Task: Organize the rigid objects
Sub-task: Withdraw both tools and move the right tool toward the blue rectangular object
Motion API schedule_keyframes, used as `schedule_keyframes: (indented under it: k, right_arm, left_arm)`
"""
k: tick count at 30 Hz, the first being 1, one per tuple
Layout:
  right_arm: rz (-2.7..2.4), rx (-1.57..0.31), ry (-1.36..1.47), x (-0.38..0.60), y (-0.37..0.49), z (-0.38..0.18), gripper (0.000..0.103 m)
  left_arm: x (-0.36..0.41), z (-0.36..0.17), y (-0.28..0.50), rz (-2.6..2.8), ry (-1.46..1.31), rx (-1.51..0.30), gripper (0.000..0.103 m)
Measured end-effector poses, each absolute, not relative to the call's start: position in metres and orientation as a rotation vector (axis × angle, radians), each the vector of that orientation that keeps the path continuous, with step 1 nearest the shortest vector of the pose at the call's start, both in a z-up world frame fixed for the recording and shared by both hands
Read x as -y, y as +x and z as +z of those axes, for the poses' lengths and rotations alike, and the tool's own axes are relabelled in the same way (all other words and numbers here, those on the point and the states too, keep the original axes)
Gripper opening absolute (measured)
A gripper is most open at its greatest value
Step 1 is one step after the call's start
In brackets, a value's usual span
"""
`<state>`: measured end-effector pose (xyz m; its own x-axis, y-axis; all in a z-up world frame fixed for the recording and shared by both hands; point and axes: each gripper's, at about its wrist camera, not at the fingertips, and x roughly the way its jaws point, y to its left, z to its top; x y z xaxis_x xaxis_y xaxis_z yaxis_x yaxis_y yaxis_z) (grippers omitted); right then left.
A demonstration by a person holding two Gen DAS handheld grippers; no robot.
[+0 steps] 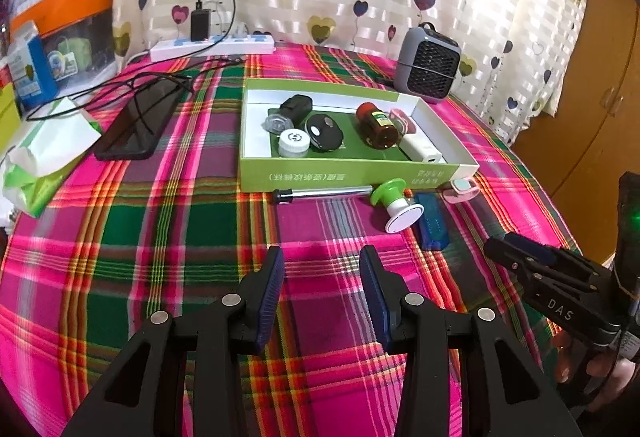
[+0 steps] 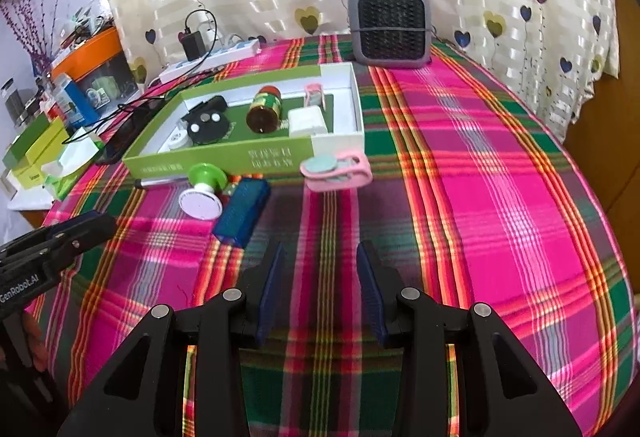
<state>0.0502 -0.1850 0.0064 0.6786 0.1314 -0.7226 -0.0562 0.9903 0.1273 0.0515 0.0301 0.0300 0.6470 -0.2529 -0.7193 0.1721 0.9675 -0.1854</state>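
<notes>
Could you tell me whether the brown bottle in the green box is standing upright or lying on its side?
Lying on its side. The brown bottle rests lengthwise on the floor of the green box, its red cap pointing toward the curtain.

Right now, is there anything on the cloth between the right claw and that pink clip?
Nothing. In the right wrist view only bare plaid cloth lies between the open right claw and the pink clip; the blue box sits off to the left.

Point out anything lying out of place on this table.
Four items lie outside the green box, on the cloth along its near wall: metal pen, green-capped stamp, blue case, pink clip.
</notes>
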Motion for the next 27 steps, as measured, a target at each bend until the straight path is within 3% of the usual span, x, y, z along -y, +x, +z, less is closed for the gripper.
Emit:
schedule_keyframes:
  k: [27]
  right_arm:
    - [0.229,-0.867,0.066,0.135,0.090,0.004,0.039]
  left_arm:
    - [-0.040,0.014,0.067,-0.245,-0.124,-0.893,0.038]
